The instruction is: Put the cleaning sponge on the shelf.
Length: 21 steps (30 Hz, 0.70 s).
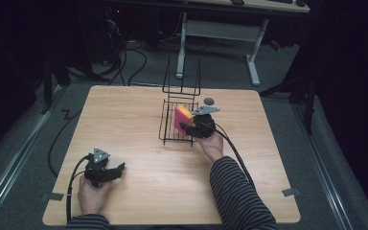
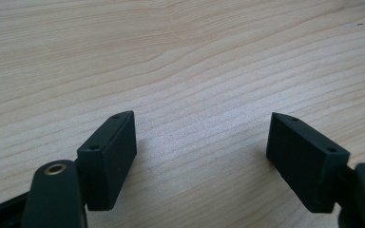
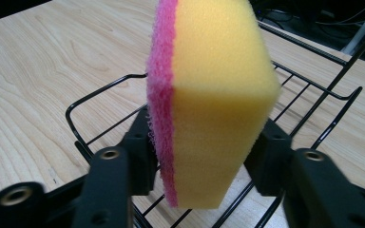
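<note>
From the high view, the wooden table point(image 1: 139, 120) fills the middle of the frame. Right of centre stands a black wire rack point(image 1: 175, 125), and the right gripper point(image 1: 188, 125) holds a sponge point(image 1: 182, 117) over the rack's near right part. The person's right hand point(image 1: 212, 145) reaches up from a striped sleeve point(image 1: 237, 191) at the lower right. At the lower left, the left gripper point(image 1: 117, 171) rests low over bare wood, well apart from the rack. A small dark object point(image 1: 209, 100) lies on the table just beyond the right gripper; the frame is too dim for me to say what it is.

In the left gripper view, the two black jaws stand wide apart at the bottom of the frame with nothing between them, just wood grain.

In the right gripper view, the sponge point(image 3: 214, 104) stands on edge in the middle of the frame, a thin pink scouring layer on its left face and thick yellow foam to the right. The jaws are closed on it, one pad point(image 3: 140, 152) against the pink face and the other on the yellow side, both low on its body. The rack's wires point(image 3: 100, 90) run behind and beneath. I'd judge the sponge light, soft and springy: it squashes under a pinch, so gripping across the broad faces, as here, seems right.
</note>
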{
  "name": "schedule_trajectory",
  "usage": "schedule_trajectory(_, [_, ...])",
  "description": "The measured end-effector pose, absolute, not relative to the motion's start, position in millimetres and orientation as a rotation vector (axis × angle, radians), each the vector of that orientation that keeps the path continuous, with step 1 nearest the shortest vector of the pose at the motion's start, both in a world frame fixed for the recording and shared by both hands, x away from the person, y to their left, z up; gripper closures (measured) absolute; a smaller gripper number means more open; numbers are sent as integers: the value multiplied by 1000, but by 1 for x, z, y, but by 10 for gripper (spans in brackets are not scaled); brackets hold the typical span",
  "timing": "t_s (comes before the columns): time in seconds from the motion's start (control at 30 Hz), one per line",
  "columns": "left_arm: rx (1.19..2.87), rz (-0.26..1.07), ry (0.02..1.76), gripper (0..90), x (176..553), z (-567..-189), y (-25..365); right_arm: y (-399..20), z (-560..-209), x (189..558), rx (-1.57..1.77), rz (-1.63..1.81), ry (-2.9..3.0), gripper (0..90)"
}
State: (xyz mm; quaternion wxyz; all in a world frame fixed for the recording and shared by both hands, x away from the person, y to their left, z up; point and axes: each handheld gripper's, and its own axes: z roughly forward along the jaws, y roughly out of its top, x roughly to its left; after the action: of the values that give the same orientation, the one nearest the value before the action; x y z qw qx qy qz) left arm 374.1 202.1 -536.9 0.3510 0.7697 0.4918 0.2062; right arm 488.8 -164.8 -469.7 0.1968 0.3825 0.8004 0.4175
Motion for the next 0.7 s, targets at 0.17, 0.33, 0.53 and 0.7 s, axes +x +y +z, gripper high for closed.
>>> schedule_trajectory(0.17, [1992,533,1274,258,374,-537,202,-167,-469,490,1089,1192,2235,346])
schedule_trajectory(0.33, [1992,534,1274,258,374,-537,202,-169,-468,490,1094,1200,2240,270])
schedule_trajectory(0.53, [1994,533,1273,258,374,-537,202,-172,-461,485,1109,1224,2255,217])
schedule_trajectory(0.7, [1994,533,1273,258,374,-537,202,-178,-452,479,1106,1253,2259,191])
